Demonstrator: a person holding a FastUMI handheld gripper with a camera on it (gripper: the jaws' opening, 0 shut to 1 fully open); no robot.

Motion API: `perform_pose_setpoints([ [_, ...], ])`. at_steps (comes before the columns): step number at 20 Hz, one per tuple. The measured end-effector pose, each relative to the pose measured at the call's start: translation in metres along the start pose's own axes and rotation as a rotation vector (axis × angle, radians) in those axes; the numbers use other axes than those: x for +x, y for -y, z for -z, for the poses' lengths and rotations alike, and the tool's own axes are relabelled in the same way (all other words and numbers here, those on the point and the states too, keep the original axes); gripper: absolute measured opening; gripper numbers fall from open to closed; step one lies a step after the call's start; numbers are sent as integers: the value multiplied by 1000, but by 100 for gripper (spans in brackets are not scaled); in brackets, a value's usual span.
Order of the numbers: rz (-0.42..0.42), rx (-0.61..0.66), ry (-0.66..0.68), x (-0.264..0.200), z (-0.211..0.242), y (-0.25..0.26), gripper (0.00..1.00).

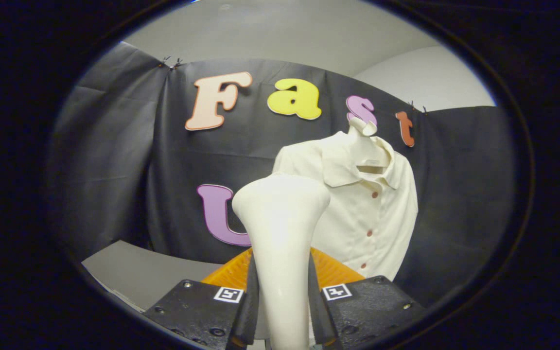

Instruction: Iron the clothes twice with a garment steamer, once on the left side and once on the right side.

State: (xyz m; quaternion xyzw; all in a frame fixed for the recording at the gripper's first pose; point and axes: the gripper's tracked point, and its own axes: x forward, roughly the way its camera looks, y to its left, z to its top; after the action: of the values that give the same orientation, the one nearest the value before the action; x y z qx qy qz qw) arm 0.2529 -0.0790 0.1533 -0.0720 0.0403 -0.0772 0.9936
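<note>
A white garment steamer (281, 243) stands upright between my fingers, its narrow handle pinched by both and its wide head rising above them. My gripper (282, 311) is shut on that handle. Beyond the steamer and a little to the right hangs a cream short-sleeved shirt (377, 209) with red buttons, on a white hanger (363, 127) against the black cloth wall. The steamer head hides part of the shirt's left side and stands apart from the fabric.
An orange ribbed object (331, 270) lies just beyond the fingers, under the shirt's hem. A grey table surface (139, 272) stretches to the left of it. Black cloth encloses the back and both sides.
</note>
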Motion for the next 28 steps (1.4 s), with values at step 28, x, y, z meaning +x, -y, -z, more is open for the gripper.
perform_pose_setpoints([
  [28,-26,233,-90,58,127,49,45],
])
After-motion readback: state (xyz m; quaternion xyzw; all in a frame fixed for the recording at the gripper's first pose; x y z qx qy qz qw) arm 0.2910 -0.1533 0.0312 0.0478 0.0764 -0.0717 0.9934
